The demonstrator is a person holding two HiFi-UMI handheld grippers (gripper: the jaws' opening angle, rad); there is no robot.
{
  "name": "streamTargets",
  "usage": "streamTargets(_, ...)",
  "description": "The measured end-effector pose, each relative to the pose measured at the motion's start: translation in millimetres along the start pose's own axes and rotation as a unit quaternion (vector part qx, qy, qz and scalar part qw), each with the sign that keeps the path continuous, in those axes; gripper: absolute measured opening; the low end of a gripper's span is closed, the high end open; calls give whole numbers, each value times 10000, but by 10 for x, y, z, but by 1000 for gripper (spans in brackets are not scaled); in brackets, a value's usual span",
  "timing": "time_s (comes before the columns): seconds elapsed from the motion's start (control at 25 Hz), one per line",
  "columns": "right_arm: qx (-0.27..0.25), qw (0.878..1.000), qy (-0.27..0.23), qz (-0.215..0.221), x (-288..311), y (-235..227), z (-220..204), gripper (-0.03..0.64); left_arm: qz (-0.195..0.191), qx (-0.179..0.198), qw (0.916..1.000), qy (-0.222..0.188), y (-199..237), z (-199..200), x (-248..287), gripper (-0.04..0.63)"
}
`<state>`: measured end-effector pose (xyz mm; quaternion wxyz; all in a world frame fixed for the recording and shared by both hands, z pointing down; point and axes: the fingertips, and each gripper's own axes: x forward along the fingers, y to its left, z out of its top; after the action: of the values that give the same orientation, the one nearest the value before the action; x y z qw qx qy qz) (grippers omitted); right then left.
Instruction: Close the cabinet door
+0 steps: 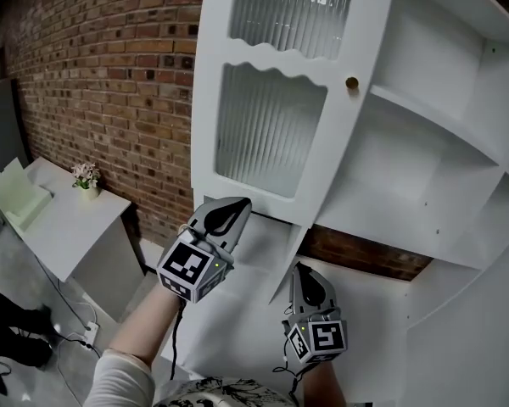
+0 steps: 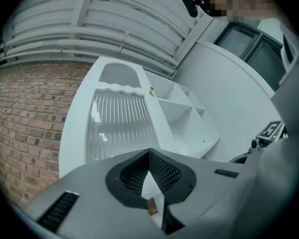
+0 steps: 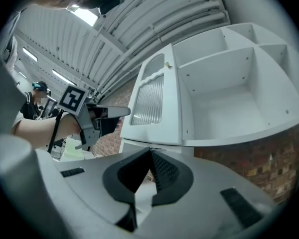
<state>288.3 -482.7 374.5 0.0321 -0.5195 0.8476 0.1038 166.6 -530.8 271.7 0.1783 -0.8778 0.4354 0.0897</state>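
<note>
The white cabinet door [image 1: 280,100] with ribbed glass panels stands swung open, its small brass knob [image 1: 352,83] near its right edge. Behind it the cabinet's bare white shelves [image 1: 441,134] show. My left gripper [image 1: 235,210] is shut and empty, just below the door's lower edge, its tips close to the door; touch cannot be told. My right gripper [image 1: 303,271] is shut and empty, lower and to the right, under the door's bottom corner. In the left gripper view the door [image 2: 120,121] fills the middle; in the right gripper view the door [image 3: 152,101] and left gripper [image 3: 120,112] appear.
A brick wall [image 1: 110,66] runs behind the cabinet. To the left stands a low white table [image 1: 76,227] with a small potted flower [image 1: 86,176] and a pale green box [image 1: 21,195]. A person [image 3: 37,98] stands far off in the right gripper view.
</note>
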Motion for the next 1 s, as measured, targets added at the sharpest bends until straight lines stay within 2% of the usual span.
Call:
streamTargets(0.28,-113,9999,125,-22,2,333,-120,6,-20,-469,9979,451,-172,-619,-488,9)
streamTargets(0.52,-10,9991,421,-54,-38,556,-332,5,-131,-979,9926,701,-305,-976,-912,9)
streamTargets(0.76,82,9986,514,-109,-69,684,-437,6,-95,-917,9913,939,-308,-1162,-1075,11)
streamTargets(1.0,22,9977,667,-152,-85,748,-551,5,-76,-953,9904,1001,-301,-1219,-1134,11)
